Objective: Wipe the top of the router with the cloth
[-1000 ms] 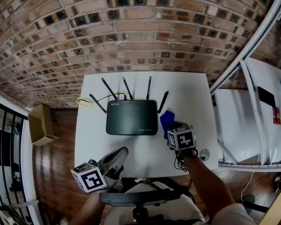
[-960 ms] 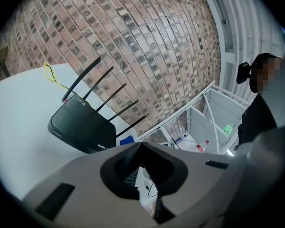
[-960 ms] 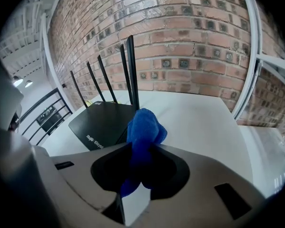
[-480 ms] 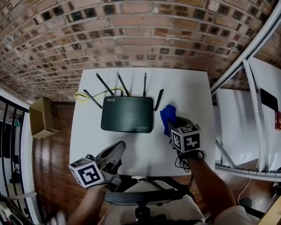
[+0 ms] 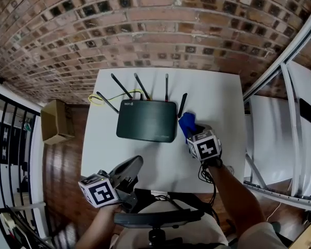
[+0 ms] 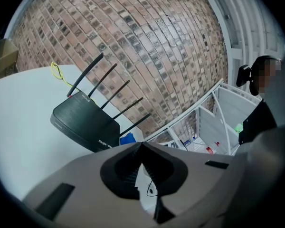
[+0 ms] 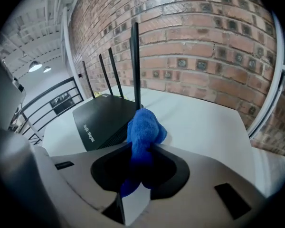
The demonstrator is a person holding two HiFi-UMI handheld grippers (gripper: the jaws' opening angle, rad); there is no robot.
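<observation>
A black router (image 5: 146, 120) with several upright antennas lies flat on the white table (image 5: 155, 160); it also shows in the left gripper view (image 6: 84, 122) and the right gripper view (image 7: 102, 118). My right gripper (image 5: 189, 131) is shut on a blue cloth (image 5: 186, 124), bunched between its jaws (image 7: 142, 134), just right of the router's right edge, beside one antenna. My left gripper (image 5: 133, 165) hovers near the table's front edge, jaws closed on nothing (image 6: 141, 151).
A yellow cable (image 5: 101, 98) loops off the router's back left. A cardboard box (image 5: 54, 122) sits on the wood floor to the left. A brick wall runs behind the table; a white metal frame (image 5: 280, 61) and second white table stand at right.
The view has shifted a little. My right gripper with the cloth has stayed beside the router's right edge. The left gripper has barely moved.
</observation>
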